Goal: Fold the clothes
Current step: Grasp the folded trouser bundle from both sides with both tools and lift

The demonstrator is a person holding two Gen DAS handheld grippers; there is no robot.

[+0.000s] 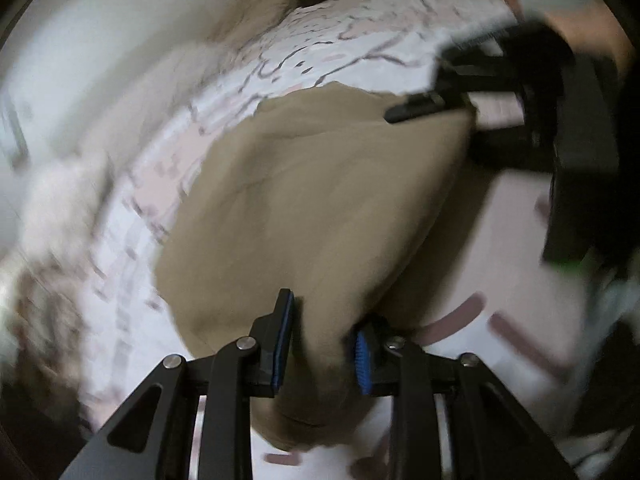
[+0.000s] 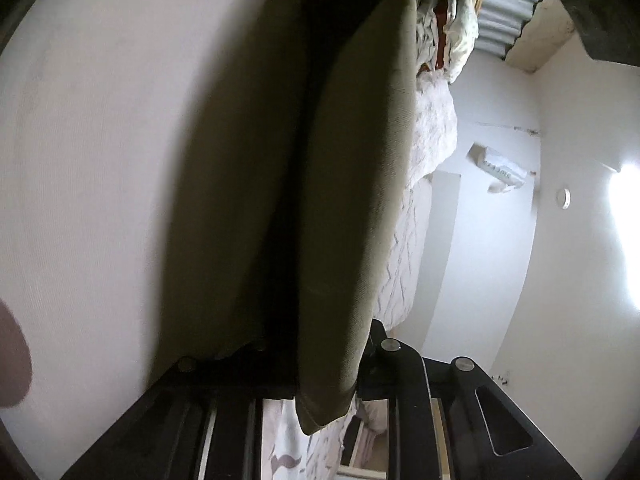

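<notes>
A tan garment [image 1: 320, 208] hangs stretched above the patterned bed sheet [image 1: 340, 40], held at two corners. My left gripper [image 1: 320, 340] is shut on its near corner, with cloth bunched between the blue pads [image 1: 283, 332]. My right gripper [image 1: 432, 100] shows at the upper right of the left wrist view, shut on the far corner. In the right wrist view the garment [image 2: 352, 200] hangs as a folded olive-tan panel that covers my right gripper [image 2: 320, 364]; the fingertips are hidden by cloth. The left wrist view is motion-blurred.
A white sheet with mauve marks [image 2: 100, 200] lies under the garment. A rumpled quilt [image 2: 432, 120] and pillows [image 2: 460, 36] lie at the bed's far side. White walls [image 2: 500, 280] and a lamp [image 2: 628, 184] stand beyond.
</notes>
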